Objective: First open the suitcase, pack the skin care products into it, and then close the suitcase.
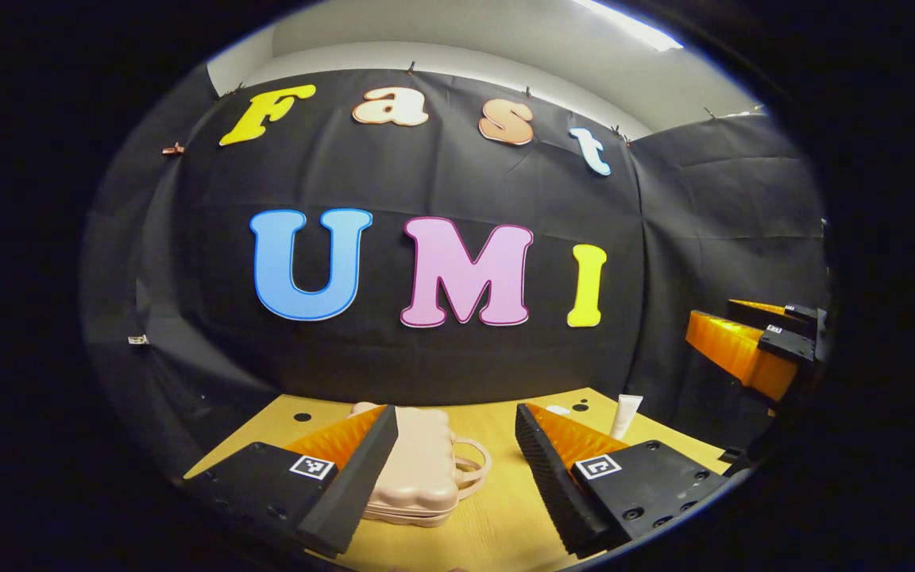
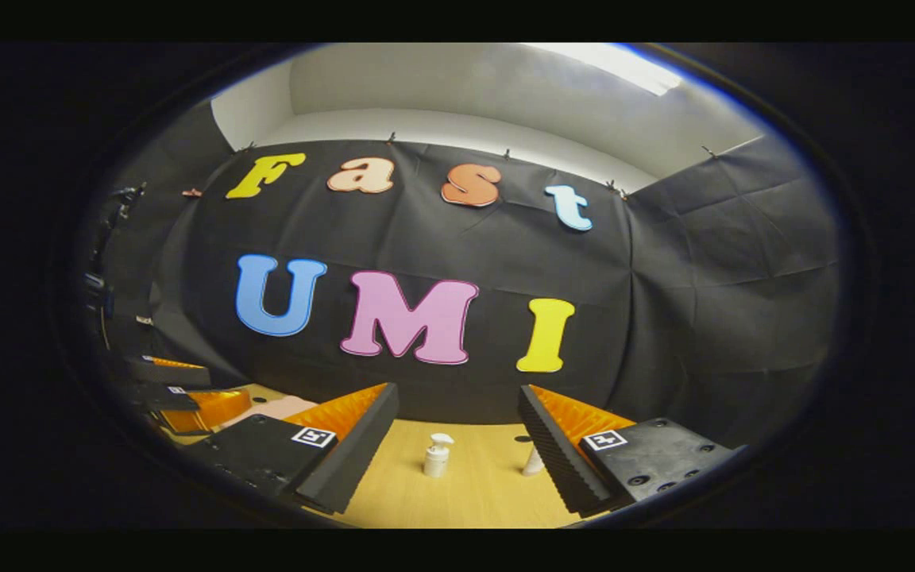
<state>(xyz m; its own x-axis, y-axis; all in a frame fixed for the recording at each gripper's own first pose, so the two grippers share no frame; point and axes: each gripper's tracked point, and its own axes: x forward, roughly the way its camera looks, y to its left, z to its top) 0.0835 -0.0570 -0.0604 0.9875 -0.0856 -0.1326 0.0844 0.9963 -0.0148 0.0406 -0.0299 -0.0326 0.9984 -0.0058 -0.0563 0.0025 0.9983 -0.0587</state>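
Note:
A small pink suitcase (image 1: 414, 469) lies closed on the wooden table (image 1: 497, 508), its handle pointing right. My left gripper (image 1: 455, 410) hovers over it, open, with the case under its left finger and nothing held. A white tube (image 1: 626, 415) stands at the table's far right. In the right gripper view, a white pump bottle (image 2: 436, 455) stands on the table between the fingers of my open right gripper (image 2: 456, 389), some way ahead. The tube (image 2: 533, 461) is half hidden behind the right finger. A corner of the suitcase (image 2: 279, 407) shows at the left.
The black cloth wall closes the table's far and right sides. The right gripper (image 1: 755, 342) hangs above the table's right end in the left gripper view. The left gripper (image 2: 179, 397) shows at the left in the right gripper view. Small dark holes (image 1: 302, 416) dot the tabletop.

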